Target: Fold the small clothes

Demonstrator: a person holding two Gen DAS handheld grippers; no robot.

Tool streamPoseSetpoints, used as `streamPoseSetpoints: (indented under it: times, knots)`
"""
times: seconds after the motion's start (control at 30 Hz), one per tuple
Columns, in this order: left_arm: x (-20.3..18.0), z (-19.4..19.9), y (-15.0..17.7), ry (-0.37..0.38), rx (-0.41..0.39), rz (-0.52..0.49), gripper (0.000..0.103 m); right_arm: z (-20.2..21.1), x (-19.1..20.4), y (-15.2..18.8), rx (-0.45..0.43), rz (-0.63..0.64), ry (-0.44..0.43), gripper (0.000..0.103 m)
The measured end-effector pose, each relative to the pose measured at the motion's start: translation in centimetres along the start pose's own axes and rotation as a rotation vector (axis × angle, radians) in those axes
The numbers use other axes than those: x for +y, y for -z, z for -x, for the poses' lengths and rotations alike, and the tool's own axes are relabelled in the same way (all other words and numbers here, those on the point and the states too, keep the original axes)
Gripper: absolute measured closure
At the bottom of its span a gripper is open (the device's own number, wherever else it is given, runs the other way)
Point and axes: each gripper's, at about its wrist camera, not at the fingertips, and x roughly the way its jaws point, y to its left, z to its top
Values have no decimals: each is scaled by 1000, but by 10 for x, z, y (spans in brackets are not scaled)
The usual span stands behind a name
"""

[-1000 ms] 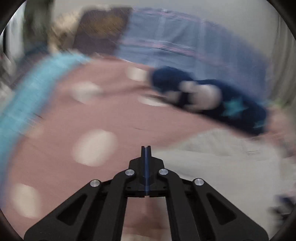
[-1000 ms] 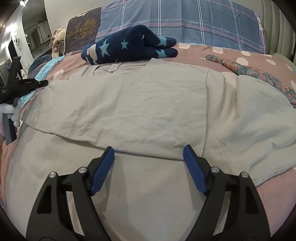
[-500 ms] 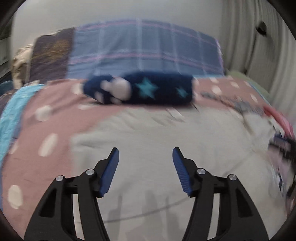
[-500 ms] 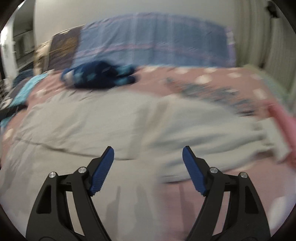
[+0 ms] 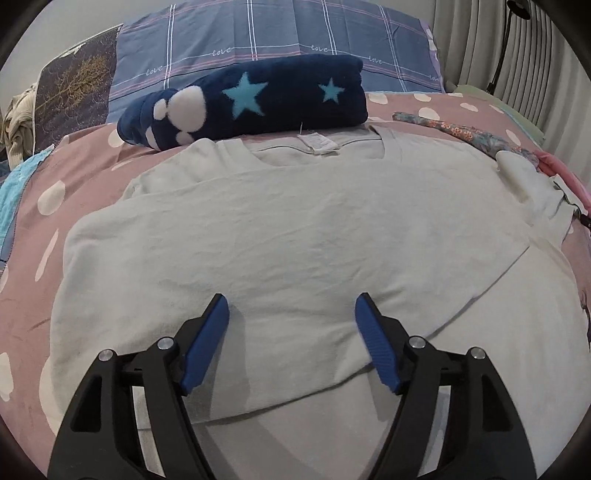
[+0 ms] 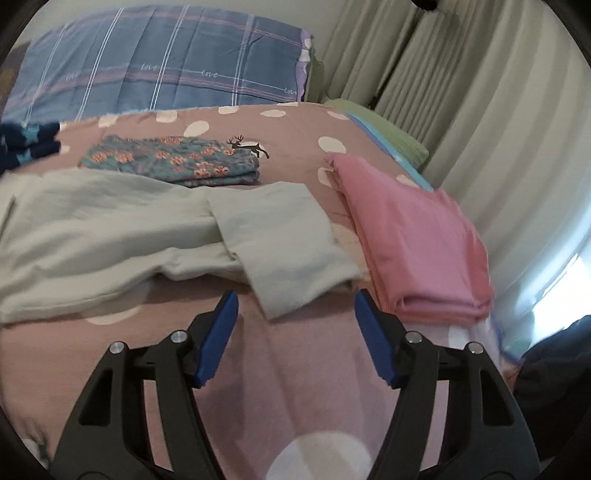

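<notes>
A pale grey-green T-shirt (image 5: 295, 229) lies spread on the pink dotted bedspread (image 5: 74, 173), one side folded over its body. My left gripper (image 5: 291, 306) hovers over the folded part, its jaws opening with only flat cloth beneath them. In the right wrist view the shirt's sleeve (image 6: 280, 236) sticks out toward a folded pink garment (image 6: 413, 240). My right gripper (image 6: 295, 299) stands just short of the sleeve's edge, jaws closing, with the pads not touching the cloth.
A rolled navy star blanket (image 5: 251, 99) lies behind the shirt's collar, in front of a blue plaid pillow (image 5: 277, 33). A folded floral garment (image 6: 173, 162) sits behind the sleeve. Curtains (image 6: 480, 110) hang at the bed's right side.
The left gripper went from shut to open and swung right from the bedspread over the shirt. The right gripper swung right from the shirt's body to the sleeve and narrowed slightly.
</notes>
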Motion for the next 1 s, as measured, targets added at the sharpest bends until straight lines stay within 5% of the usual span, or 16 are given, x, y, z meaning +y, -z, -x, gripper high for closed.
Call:
streamPoseSetpoints:
  times: [0.07, 0.1, 0.13, 0.23, 0.4, 0.53, 0.63, 0.7, 0.77, 0.87, 1.0]
  knots:
    - [-2, 2, 1, -4, -1, 1, 28, -12, 2, -3, 3, 40, 11, 59]
    - [-1, 3, 2, -3, -2, 2, 28, -16, 2, -5, 11, 43, -10, 86]
    - [-1, 3, 2, -3, -3, 3, 28, -16, -3, -7, 19, 15, -34, 97]
    - [-2, 2, 2, -4, -4, 1, 28, -2, -29, -18, 13, -171, -194, 97]
    - [0, 2, 2, 9, -2, 12, 28, 24, -48, -39, 66, -537, -747, 97]
    - [2, 2, 2, 17, -4, 17, 28, 46, 0, -52, 125, -613, -1077, 97]
    - [5, 5, 2, 31, -6, 33, 28, 70, 58, -58, 174, -585, -1234, 97]
    - [10, 13, 2, 72, -12, 86, 28, 84, 92, -57, 195, -556, -1304, 97]
    - [14, 25, 6, 196, -23, 164, 28, 96, 122, -55, 208, -514, -1324, 97]
    - [8, 48, 16, 451, -31, 240, 28, 105, 153, -43, 218, -438, -1285, 97]
    - [-18, 55, 28, 669, 26, 267, 28, 110, 166, -19, 223, -359, -1202, 97]
